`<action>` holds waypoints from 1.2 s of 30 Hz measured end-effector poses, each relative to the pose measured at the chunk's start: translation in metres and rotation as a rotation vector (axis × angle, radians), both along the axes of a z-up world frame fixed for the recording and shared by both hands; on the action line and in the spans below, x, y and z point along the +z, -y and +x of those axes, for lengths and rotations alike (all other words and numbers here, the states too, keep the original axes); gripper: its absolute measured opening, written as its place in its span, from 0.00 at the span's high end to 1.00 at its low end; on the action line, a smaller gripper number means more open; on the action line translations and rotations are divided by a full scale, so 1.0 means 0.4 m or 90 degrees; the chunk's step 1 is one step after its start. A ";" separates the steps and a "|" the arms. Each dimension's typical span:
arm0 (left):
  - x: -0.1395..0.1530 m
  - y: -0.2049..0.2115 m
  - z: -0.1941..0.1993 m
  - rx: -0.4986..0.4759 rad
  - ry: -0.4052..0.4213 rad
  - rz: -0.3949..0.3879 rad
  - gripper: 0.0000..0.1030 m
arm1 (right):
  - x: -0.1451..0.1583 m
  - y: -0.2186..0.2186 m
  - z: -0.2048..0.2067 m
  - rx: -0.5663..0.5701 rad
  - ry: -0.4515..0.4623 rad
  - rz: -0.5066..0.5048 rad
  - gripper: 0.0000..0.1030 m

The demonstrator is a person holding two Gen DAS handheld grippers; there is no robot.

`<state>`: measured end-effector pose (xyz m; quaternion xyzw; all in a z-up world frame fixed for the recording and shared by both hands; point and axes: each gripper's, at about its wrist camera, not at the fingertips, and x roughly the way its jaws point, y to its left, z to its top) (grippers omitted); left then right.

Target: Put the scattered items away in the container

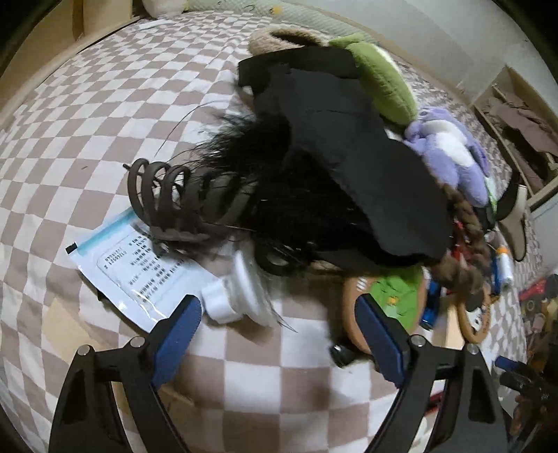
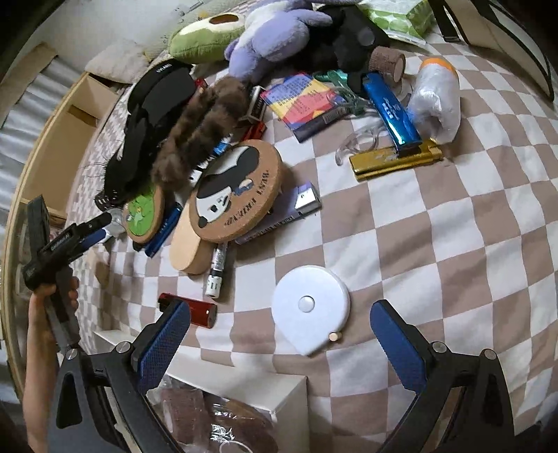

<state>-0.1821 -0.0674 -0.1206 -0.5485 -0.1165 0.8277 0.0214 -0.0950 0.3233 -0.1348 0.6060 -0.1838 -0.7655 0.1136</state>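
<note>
My left gripper (image 1: 279, 327) is open and empty above the checkered bedspread, just short of a white plastic cap (image 1: 237, 296) and a printed sachet (image 1: 139, 268). A brown hair claw (image 1: 178, 205) lies on a black furry item (image 1: 279, 195). My right gripper (image 2: 279, 331) is open, its jaws either side of a round white tape measure (image 2: 310, 306). The white container (image 2: 265, 393) sits at the bottom of the right wrist view, holding wrapped brown items (image 2: 223, 425). The left gripper also shows in the right wrist view (image 2: 94, 226), at the left.
Scattered on the bed: cork coasters (image 2: 237, 191), a red battery-like cylinder (image 2: 195, 308), a marker (image 2: 218, 271), blue and gold lighters (image 2: 390, 111), a purple plush (image 2: 275, 38), an avocado plush (image 2: 205, 31), a brown braid (image 2: 198, 129), a black cap (image 1: 348, 146). A wooden bed frame (image 2: 52, 146) runs along the left.
</note>
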 end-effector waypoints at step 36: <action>-0.033 0.026 0.064 -0.050 0.046 -0.020 0.66 | -0.052 0.078 -0.007 0.109 -0.003 0.180 0.47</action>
